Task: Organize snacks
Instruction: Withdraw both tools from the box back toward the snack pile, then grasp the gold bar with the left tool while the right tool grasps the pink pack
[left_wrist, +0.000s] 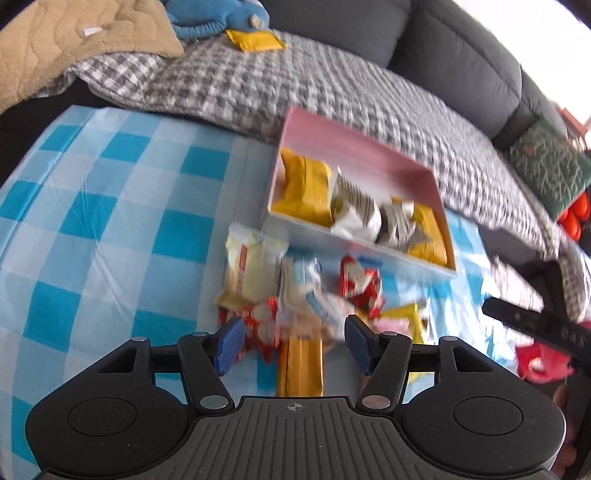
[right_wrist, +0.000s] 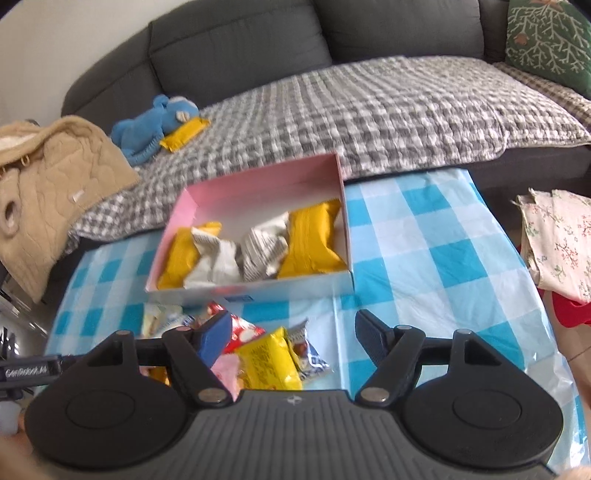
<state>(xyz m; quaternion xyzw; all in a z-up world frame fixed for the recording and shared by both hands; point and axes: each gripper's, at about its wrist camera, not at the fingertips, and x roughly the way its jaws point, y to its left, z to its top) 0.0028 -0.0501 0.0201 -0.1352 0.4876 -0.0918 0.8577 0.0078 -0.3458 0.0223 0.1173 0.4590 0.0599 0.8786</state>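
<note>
A pink box (left_wrist: 334, 134) (right_wrist: 258, 179) stands on the blue-checked tablecloth (left_wrist: 110, 206) (right_wrist: 424, 258). Yellow packets (left_wrist: 304, 182) (right_wrist: 314, 236) and striped white packets (left_wrist: 354, 206) (right_wrist: 264, 251) lie inside it. A loose pile of snacks lies in front of the box: a cream packet (left_wrist: 249, 266), a red-and-white packet (left_wrist: 360, 280), an orange packet (left_wrist: 301, 369) and a yellow packet (right_wrist: 267, 360). My left gripper (left_wrist: 295, 343) hangs open over the pile, its pads pressing on nothing. My right gripper (right_wrist: 293, 336) is open above the yellow packet, which neither pad touches.
Behind the table is a dark sofa with a grey checked blanket (left_wrist: 295, 81) (right_wrist: 369, 103). On it lie a blue plush toy (right_wrist: 147, 129), one yellow packet (left_wrist: 255, 38) (right_wrist: 184, 134) and a beige jacket (right_wrist: 48, 177). Floral cloth (right_wrist: 557, 240) lies at the right.
</note>
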